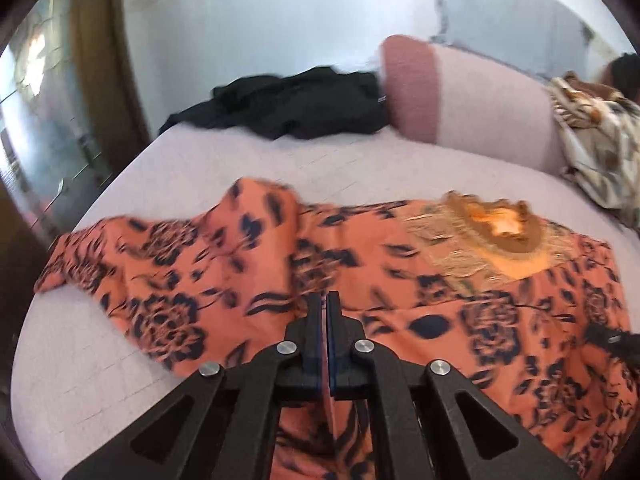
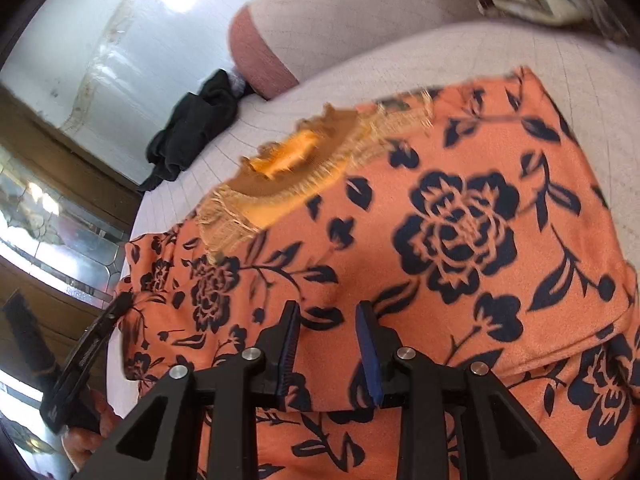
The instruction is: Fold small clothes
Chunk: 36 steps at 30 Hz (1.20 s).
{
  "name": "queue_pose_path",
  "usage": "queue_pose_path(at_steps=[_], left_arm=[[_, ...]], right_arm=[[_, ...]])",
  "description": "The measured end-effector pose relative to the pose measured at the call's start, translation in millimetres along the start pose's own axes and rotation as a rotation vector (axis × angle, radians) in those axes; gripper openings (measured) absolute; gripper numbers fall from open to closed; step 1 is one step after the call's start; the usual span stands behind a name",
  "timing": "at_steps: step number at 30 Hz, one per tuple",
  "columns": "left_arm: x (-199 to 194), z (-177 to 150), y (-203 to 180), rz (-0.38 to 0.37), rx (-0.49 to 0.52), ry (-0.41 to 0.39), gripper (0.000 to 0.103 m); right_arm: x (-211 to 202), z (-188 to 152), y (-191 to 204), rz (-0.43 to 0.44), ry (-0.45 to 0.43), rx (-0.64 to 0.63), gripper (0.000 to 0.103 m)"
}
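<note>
Item 1: orange floral garment (image 1: 360, 264), navy rose print, gold fringed neckline w/ brown trim. Lies spread across the near half of the bed (image 1: 240, 160), one sleeve reaching toward the bed's left edge, neckline facing the far side. Fabric rumpled, a raised fold near its far-left part.

Item 2: left gripper (image 1: 324, 300), black, blue-lined fingers. Fingers clenched together, a thin strip of the orange fabric pinched between them; pads pressed flat, no gap seen. Sits over the garment's near edge, left-centre.

Item 3: right gripper (image 2: 328, 312), same build. Fingers (image 2: 366, 344) part-spread, standing over the orange cloth; the fabric shows in the gap but pads do not look to press on it, so released as far as visible. Its tip shows at the right border of the left wrist view.

Item 4: bed, pale grey-pink checked sheet, carries all items.

Item 5: black clothing heap (image 1: 288, 108), far-left corner of bed, well apart from the orange garment.

Item 6: bolster pillow (image 1: 460, 92), pink end, pale body, along the far edge beside the black heap.

Item 7: patterned cream/brown cloth (image 1: 600, 144), far-right corner.

Item 8: person's hand (image 2: 88, 436), partly seen, holding the left gripper's handle at the bed's left edge.
</note>
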<state>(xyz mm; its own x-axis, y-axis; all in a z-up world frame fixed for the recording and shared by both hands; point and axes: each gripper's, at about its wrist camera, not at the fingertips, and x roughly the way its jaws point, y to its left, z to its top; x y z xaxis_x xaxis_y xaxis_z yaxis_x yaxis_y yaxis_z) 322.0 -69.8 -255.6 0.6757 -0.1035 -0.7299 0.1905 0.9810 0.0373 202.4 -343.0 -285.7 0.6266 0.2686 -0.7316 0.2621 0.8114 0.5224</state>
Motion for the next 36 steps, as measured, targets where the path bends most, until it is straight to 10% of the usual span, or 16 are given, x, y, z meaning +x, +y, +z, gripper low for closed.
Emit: queue_pose_path(at_steps=[4, 6, 10, 15, 21, 31, 34, 36], left_arm=[[7, -3, 17, -0.054, -0.096, 0.071, 0.001], [1, 0, 28, -0.092, -0.153, 0.056, 0.006], [-26, 6, 70, -0.012, -0.285, -0.056, 0.082], [-41, 2, 159, 0.096, -0.502, -0.116, 0.083], [-10, -26, 290, 0.106, -0.890, 0.011, 0.082], [58, -1, 349, 0.068, -1.008, 0.091, 0.080], [72, 9, 355, 0.116, -0.990, 0.107, 0.017], [75, 9, 357, 0.133, -0.989, 0.113, 0.010]], right_arm=[[-10, -4, 24, 0.092, -0.054, -0.083, 0.033], [7, -10, 33, 0.096, 0.043, -0.119, 0.060], [20, -19, 37, 0.075, 0.066, -0.143, 0.063], [18, -20, 40, 0.092, 0.058, -0.139, 0.063], [25, -18, 40, 0.082, 0.057, -0.124, 0.063], [25, -18, 38, 0.084, 0.052, -0.127, 0.063], [26, -19, 39, 0.077, 0.044, -0.138, 0.063], [27, -18, 41, 0.073, 0.041, -0.142, 0.063]])
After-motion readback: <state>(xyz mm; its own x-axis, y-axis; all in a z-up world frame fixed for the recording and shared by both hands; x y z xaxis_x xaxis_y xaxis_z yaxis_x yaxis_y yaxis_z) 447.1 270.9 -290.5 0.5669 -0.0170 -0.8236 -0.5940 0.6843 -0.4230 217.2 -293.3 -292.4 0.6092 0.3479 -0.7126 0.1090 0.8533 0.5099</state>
